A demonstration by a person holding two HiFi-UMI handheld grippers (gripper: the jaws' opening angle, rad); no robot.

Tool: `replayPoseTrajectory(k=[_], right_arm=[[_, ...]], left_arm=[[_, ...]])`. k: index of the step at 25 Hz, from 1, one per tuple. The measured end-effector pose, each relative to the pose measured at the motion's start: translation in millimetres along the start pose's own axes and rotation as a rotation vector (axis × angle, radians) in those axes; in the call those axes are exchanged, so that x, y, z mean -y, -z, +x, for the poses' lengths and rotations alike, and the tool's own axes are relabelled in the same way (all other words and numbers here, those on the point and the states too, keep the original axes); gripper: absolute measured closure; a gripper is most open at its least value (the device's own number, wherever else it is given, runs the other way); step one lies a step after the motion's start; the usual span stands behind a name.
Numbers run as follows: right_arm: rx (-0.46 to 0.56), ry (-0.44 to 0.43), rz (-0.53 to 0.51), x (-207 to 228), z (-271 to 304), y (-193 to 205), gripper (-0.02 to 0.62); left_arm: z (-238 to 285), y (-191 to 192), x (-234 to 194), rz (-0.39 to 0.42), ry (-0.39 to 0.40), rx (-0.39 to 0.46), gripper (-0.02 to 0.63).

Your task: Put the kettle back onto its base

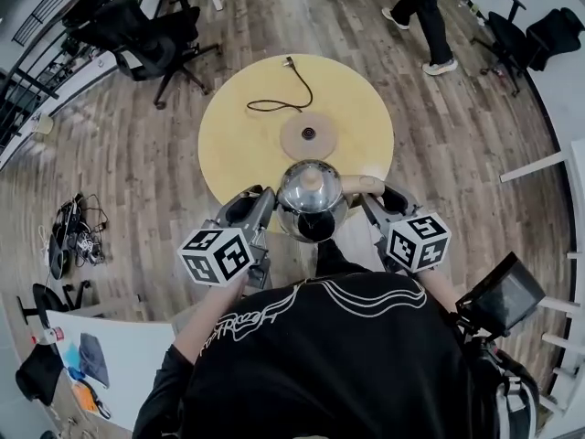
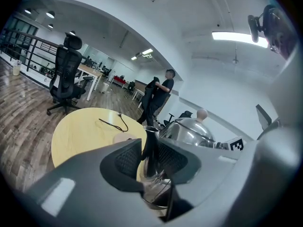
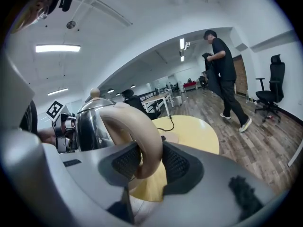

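A shiny steel kettle (image 1: 311, 195) with a beige lid knob hangs over the near edge of the round yellow table (image 1: 233, 131), held from both sides. My left gripper (image 1: 265, 210) is shut on its dark spout (image 2: 150, 143), with the kettle body (image 2: 188, 129) just to the right. On the other side, my right gripper (image 1: 371, 201) is shut on the beige handle (image 3: 137, 131). The round tan base (image 1: 309, 135) lies on the table beyond the kettle, and its black cord (image 1: 274, 99) trails away to the far side. The base (image 2: 124, 138) also shows past my left jaws.
Black office chairs (image 1: 146, 39) stand at the far left and another chair (image 1: 521, 35) at the far right. A person (image 1: 425, 7) walks past behind the table. Cables (image 1: 73, 236) lie on the wooden floor to the left. A white desk (image 1: 110, 355) is at the near left.
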State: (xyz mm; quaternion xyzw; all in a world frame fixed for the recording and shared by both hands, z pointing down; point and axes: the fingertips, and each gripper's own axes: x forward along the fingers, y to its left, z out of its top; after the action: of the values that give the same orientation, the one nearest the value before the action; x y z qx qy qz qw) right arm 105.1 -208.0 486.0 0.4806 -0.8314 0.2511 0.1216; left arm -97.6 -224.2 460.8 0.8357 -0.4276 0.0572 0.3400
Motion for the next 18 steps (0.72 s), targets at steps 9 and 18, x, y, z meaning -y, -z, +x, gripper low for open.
replayPoseTrajectory(k=[9, 18], right_arm=[[-0.038, -0.026, -0.087, 52.8, 79.1, -45.6, 0.456], [-0.077, 0.001, -0.149, 93.6, 143.7, -60.7, 0.456]], left_arm=[[75.0, -48.0, -37.3, 0.056, -0.005, -0.012, 0.502], [132.1, -75.5, -69.3, 0.171, -0.01, -0.007, 0.502]])
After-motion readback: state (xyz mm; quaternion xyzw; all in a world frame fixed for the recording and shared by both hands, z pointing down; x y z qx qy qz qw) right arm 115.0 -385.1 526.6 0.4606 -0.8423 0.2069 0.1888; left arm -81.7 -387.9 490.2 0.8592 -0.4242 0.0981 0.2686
